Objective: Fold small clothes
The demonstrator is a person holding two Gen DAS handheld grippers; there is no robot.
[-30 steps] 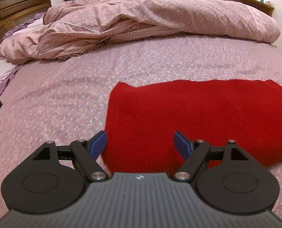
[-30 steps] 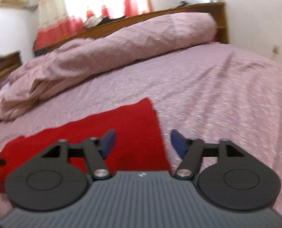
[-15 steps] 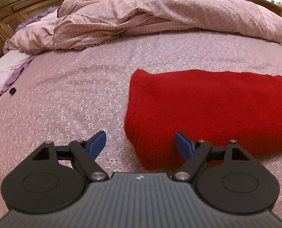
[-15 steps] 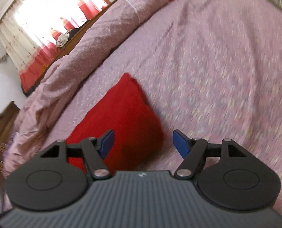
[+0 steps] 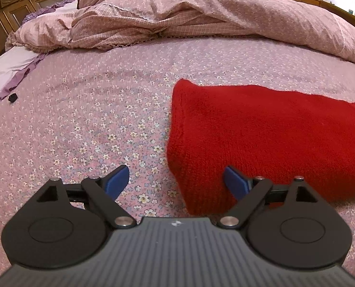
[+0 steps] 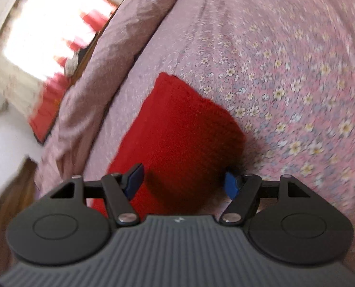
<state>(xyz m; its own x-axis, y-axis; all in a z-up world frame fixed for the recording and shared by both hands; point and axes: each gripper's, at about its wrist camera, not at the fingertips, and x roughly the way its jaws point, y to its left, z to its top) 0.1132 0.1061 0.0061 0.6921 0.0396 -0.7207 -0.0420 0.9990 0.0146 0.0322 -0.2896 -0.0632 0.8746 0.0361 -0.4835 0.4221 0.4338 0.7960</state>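
Tools first: the left tool [image 5: 176, 183] stands wide open and holds nothing, and over the last second it has slid leftward, so the near left corner of the red knit garment [image 5: 261, 131] now sits between its blue fingers [image 5: 117, 181] instead of the garment's middle. The right tool [image 6: 183, 183] is likewise spread wide and empty; it has rolled and dropped closer, its view blurred, and now straddles the garment's right end, right finger at the cloth's edge. The garment lies flat, apparently already folded into a band, on the flowered bed sheet [image 5: 93, 124], with the rumpled duvet [image 5: 177, 19] well behind. Both tools look lined up on opposite ends, probably to grip for the next fold.
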